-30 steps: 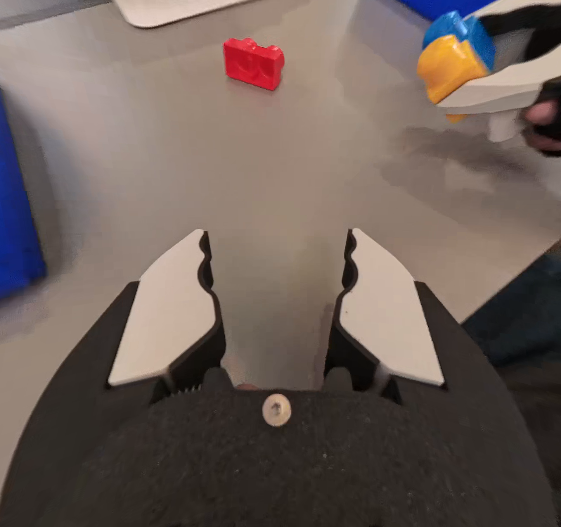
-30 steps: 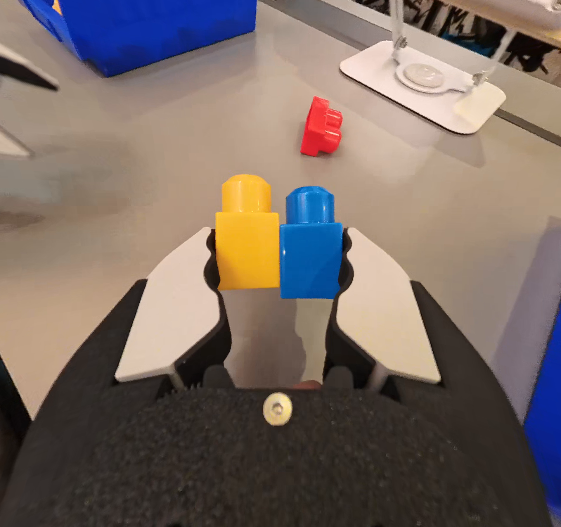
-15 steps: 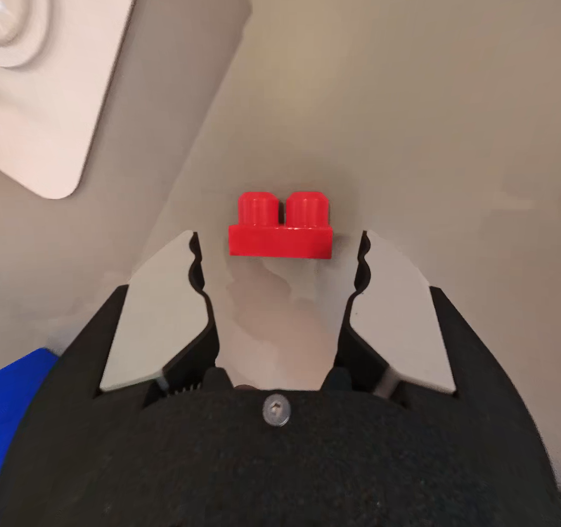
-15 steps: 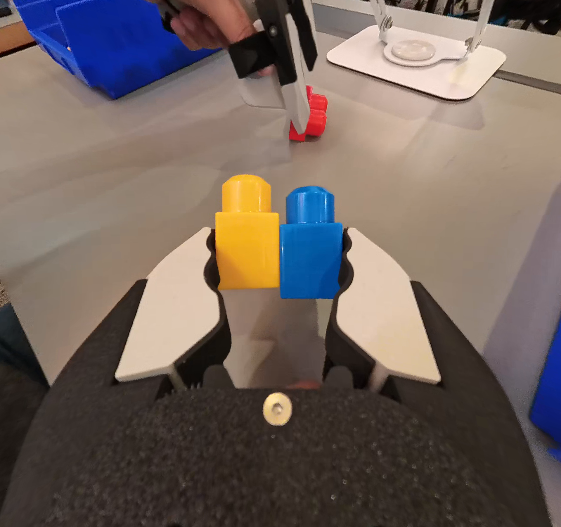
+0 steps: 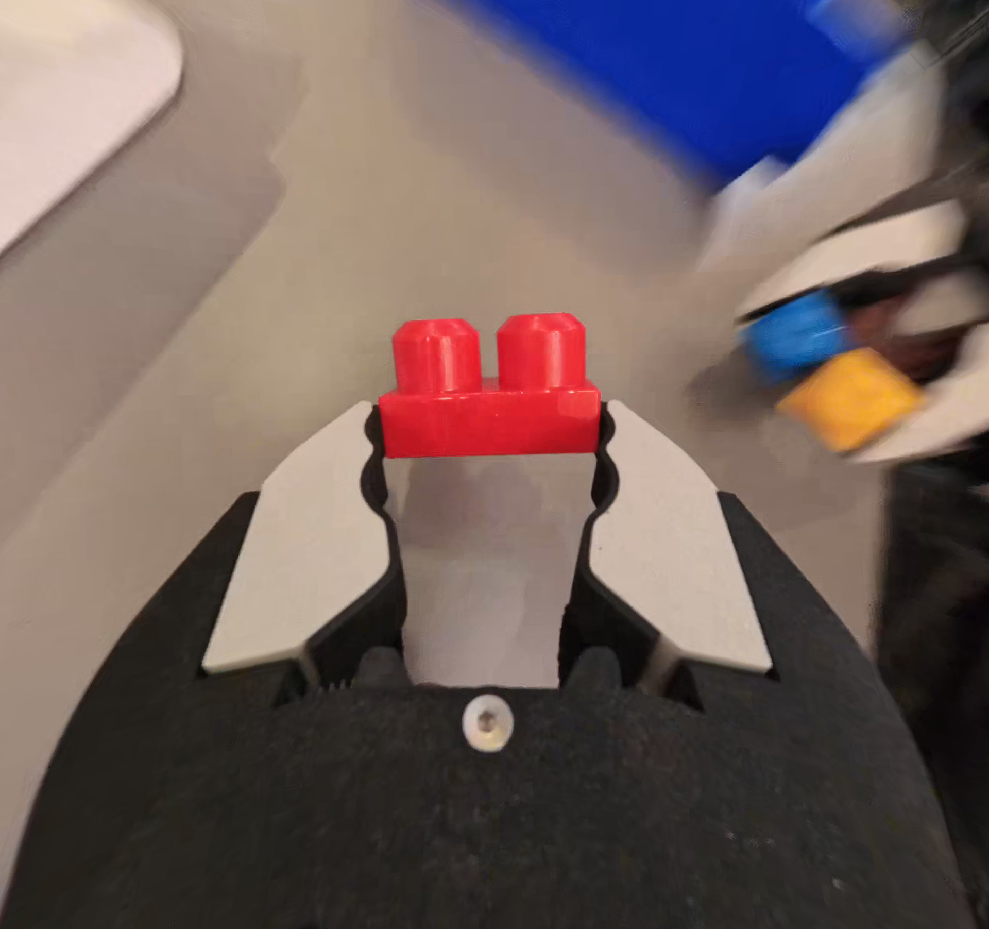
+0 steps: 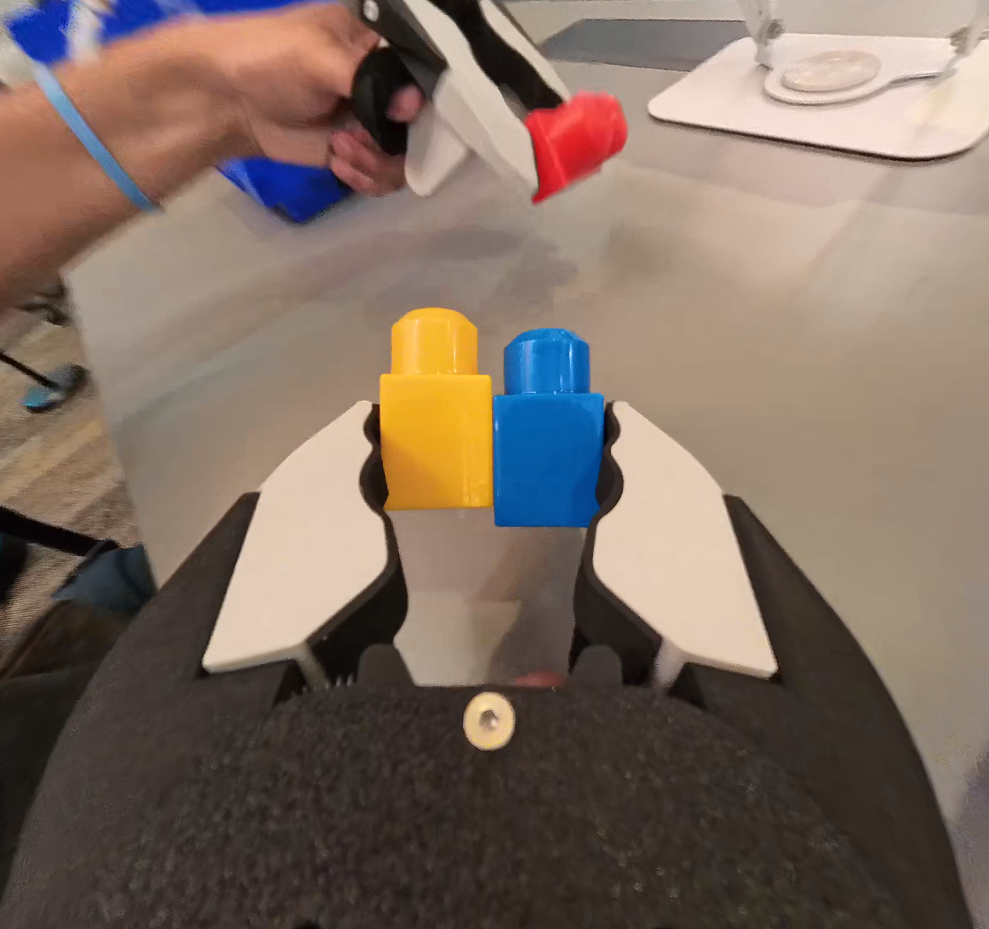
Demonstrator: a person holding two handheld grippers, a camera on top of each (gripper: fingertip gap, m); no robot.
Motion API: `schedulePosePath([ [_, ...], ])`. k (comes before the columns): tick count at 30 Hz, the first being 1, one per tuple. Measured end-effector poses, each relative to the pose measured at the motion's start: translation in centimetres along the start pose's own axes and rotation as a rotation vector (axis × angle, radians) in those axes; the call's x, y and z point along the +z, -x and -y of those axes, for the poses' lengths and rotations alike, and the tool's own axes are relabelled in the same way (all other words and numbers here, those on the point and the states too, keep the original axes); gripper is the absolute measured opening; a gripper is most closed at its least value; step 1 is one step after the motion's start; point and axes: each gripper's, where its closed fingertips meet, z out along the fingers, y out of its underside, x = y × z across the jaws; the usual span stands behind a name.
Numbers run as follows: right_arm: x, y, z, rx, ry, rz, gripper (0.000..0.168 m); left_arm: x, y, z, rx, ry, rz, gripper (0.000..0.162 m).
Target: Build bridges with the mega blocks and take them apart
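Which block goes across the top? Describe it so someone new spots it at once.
Start from the grey table: above it a hand holds the left gripper, shut on the red block. It is the only red piece, wide and flat with two studs side by side, while the yellow block and blue block in the right gripper are taller with one stud each.

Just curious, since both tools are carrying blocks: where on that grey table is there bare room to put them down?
The grey table lies bare ahead of the yellow block and blue block, between the blue bin and the white stand base. It is crowded only near those two.
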Motion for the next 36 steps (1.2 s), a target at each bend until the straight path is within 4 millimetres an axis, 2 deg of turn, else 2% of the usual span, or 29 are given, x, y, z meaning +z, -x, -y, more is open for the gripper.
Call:
schedulePosePath([
  [3,0.3,1.7,2.0,0.064,-0.073,0.129,0.077,-5.6,-6.7,3.8,-0.022,-0.458,-0.352,0.075],
  [5,0.5,3.0,4.0,0.104,-0.15,0.219,0.077,-9.1,-10.1,4.5,-0.011,-0.68,-0.519,0.075],
  [7,0.8,4.3,6.0,0.121,-0.226,0.294,0.077,-11.0,-12.4,4.3,0.002,-0.801,-0.616,0.075],
  [9,1.5,5.2,7.3,0.111,-0.265,0.316,0.077,-11.7,-13.7,4.2,0.002,-0.864,-0.659,0.075],
  [15,2.3,7.6,9.4,0.07,-0.35,0.347,0.077,-12.9,-14.6,4.9,-0.038,-0.988,-0.74,0.075],
  [17,2.4,8.1,9.8,0.079,-0.361,0.36,0.077,-12.3,-14.8,4.8,-0.041,-0.988,-0.738,0.075],
  [21,2.6,8.1,10.0,0.08,-0.365,0.36,0.077,-11.3,-15.7,4.3,-0.053,-0.987,-0.771,0.075],
  [28,1.6,8.0,10.7,0.113,-0.427,0.396,0.077,-11.4,-15.8,4.4,-0.079,-1.032,-0.804,0.075],
  [36,1.4,7.5,10.2,0.04,-0.366,0.362,0.077,-9.6,-15.8,3.8,-0.049,-0.909,-0.778,0.074],
])
